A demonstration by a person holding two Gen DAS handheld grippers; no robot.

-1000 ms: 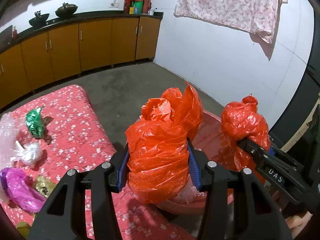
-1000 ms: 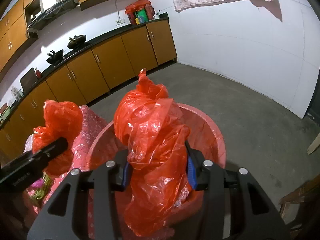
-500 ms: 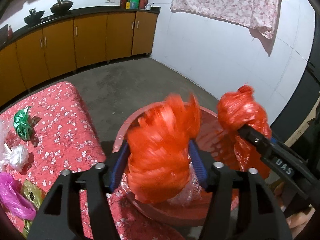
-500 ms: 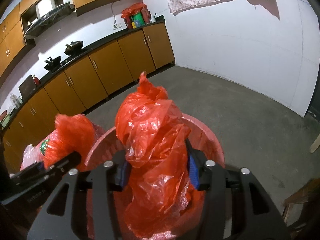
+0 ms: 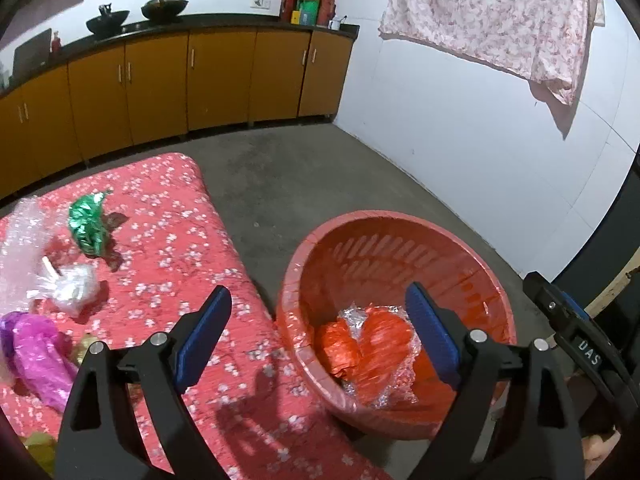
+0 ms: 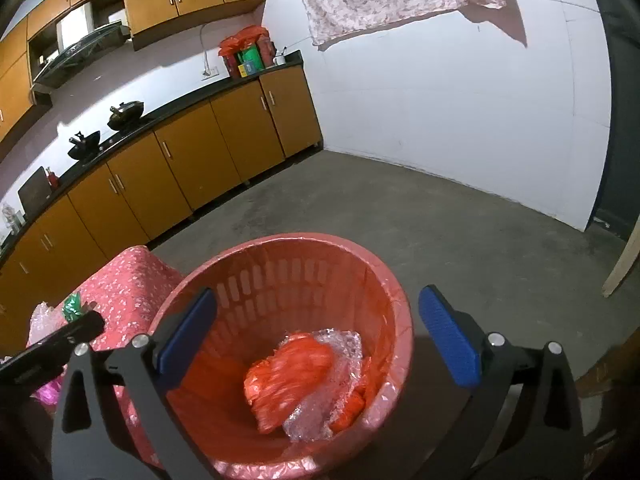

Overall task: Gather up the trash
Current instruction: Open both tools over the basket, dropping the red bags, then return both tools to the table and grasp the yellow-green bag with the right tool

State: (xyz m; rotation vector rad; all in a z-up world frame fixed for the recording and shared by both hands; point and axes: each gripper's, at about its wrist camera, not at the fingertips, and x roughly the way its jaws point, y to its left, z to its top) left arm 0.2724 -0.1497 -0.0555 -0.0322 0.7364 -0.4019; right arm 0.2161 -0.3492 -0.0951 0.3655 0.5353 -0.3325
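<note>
Two grippers hang over one red plastic basket (image 5: pixel 400 240), both with their jaws just swung wide and nothing between the blue pads. In the left wrist view the left gripper (image 5: pixel 320 336) fills the bottom of the frame, its fingers (image 5: pixel 204 334) spread across the gap between the basket and the flowered red cover, angled downward. The right gripper (image 6: pixel 316 336) does the same in its own view, fingers (image 6: pixel 448 340) apart above the basket's mouth and tilted down; its black body also pokes in at the lower right edge of the left view.

Inside the basket, low in the centre of both frames, lie two crumpled orange-red plastic bags (image 6: pixel 288 376) on a wad of clear bubble wrap (image 6: pixel 340 344), the bags blurred and free of either gripper.

To the basket's left, the surface under the red floral cover (image 5: pixel 168 208) carries the trash not yet gathered: one magenta plastic bag (image 5: pixel 32 352) at the lower left edge, one small clear plastic bundle (image 5: pixel 74 288) above it, one green foil wrapper (image 5: pixel 88 224) farther up, and a sheet of bubble wrap (image 5: pixel 20 240) at the far left. A scrap of yellowish plastic shows at the bottom left corner, too cut off to identify.

Beyond, bare concrete floor runs to a row of orange-brown cabinets (image 5: pixel 160 80) along the upper left, two dark woks (image 5: pixel 164 2) on the black tabletop, and one pink floral cloth (image 5: pixel 492 16) hanging on the white wall at upper right.
</note>
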